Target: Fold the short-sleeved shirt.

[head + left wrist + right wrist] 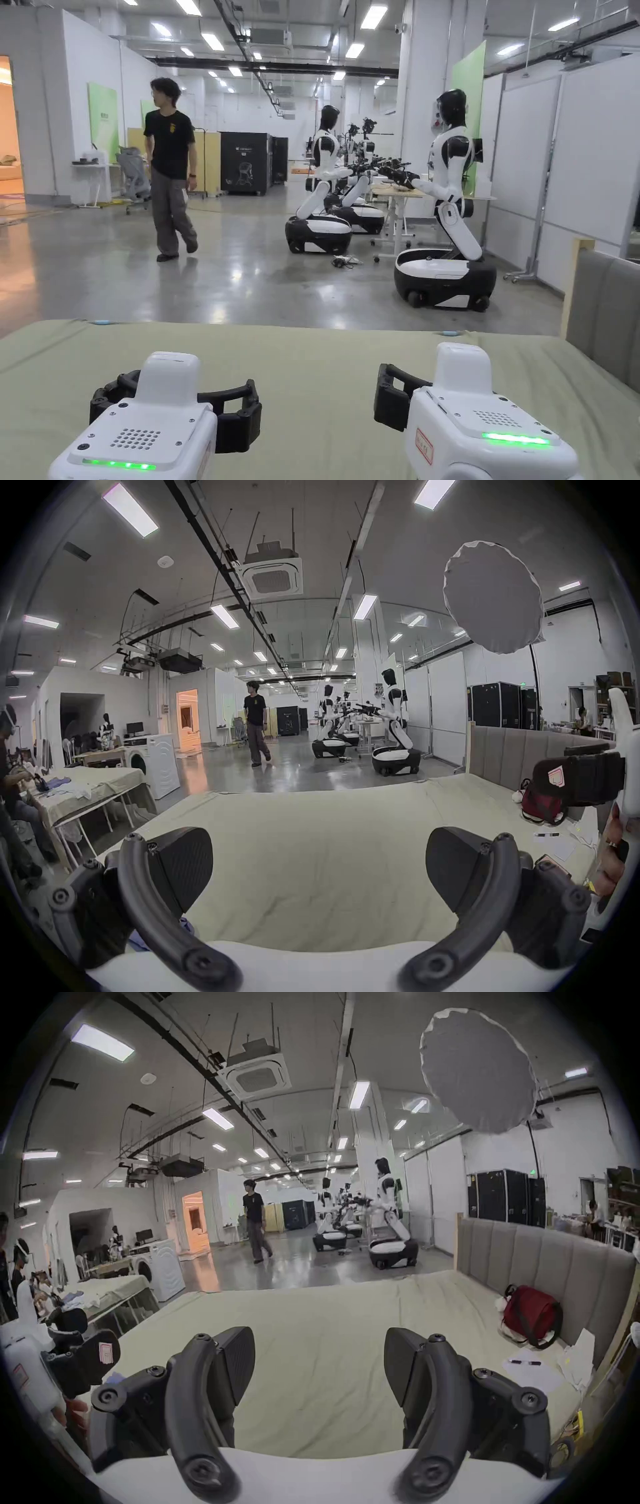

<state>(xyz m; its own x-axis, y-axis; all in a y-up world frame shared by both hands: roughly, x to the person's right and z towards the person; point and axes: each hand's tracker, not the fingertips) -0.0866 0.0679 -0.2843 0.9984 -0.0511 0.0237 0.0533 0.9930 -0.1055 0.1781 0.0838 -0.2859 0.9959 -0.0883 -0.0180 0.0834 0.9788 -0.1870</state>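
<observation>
**Two grippers held over a green bed sheet, jaws apart**

Two grippers are held side by side above a bed covered with a pale green sheet (312,375). On the left, the left gripper (318,871) has its jaws spread wide with nothing between them; under its left jaw a bit of blue fabric (185,927) peeks out at the near edge of the sheet, and whether that is the short-sleeved shirt cannot be told. To its right, the right gripper (320,1369) also has its jaws apart and holds nothing.

Beyond the bed, on the left of the glossy floor, a person in a black top (170,169) is mid-stride. Further right stand several white-and-black humanoid robots (447,206) on wheeled bases. At the far right a grey padded headboard (540,1265) borders the bed, with a red bag (528,1312) resting against it and papers (530,1369) lying just beside on the sheet.
</observation>
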